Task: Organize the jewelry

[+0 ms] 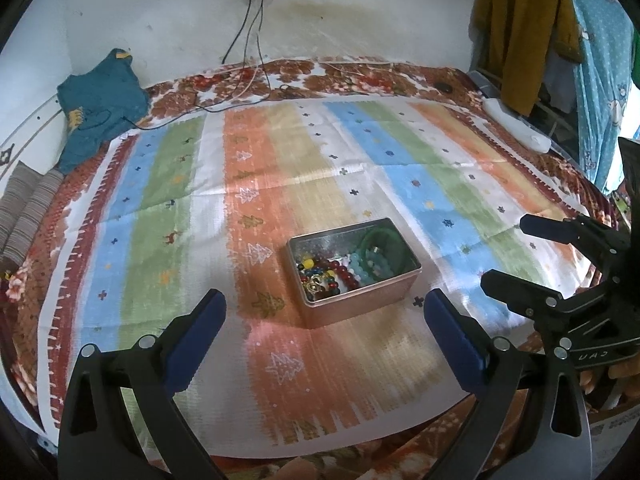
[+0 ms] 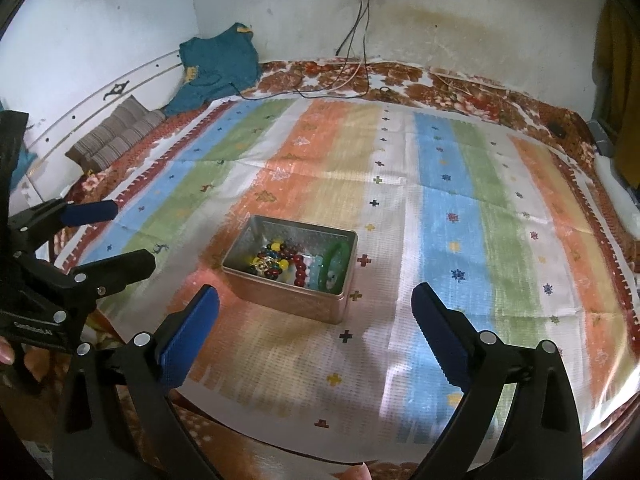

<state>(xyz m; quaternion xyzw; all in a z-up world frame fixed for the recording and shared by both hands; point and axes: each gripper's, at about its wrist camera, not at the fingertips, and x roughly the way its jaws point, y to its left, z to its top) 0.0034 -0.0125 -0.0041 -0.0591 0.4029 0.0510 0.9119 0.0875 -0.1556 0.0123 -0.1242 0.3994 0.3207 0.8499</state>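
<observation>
An open metal tin [image 1: 405, 285] [image 2: 280, 303] sits on the striped mat. Inside lie a red bead bracelet [image 1: 345, 275] [image 2: 299, 270], a light blue bead bracelet [image 1: 370, 266], a green bangle [image 1: 380, 240] [image 2: 335, 258] and mixed colored beads with a gold piece [image 1: 314, 278] [image 2: 269, 258]. My left gripper [image 1: 324, 312] is open and empty, held above the mat in front of the tin. My right gripper [image 2: 316, 304] is open and empty, also in front of the tin. Each gripper shows in the other's view: the right [image 1: 508, 252], the left [image 2: 128, 236].
The striped mat [image 1: 256, 184] [image 2: 460, 220] covers a floral bedspread [image 1: 352, 80]. A teal garment [image 1: 100, 104] [image 2: 218, 64] and a striped cushion [image 2: 116, 136] lie at the back left. Cables [image 1: 248, 40] hang from a wall socket. A white power strip [image 1: 516, 124] lies at the right edge.
</observation>
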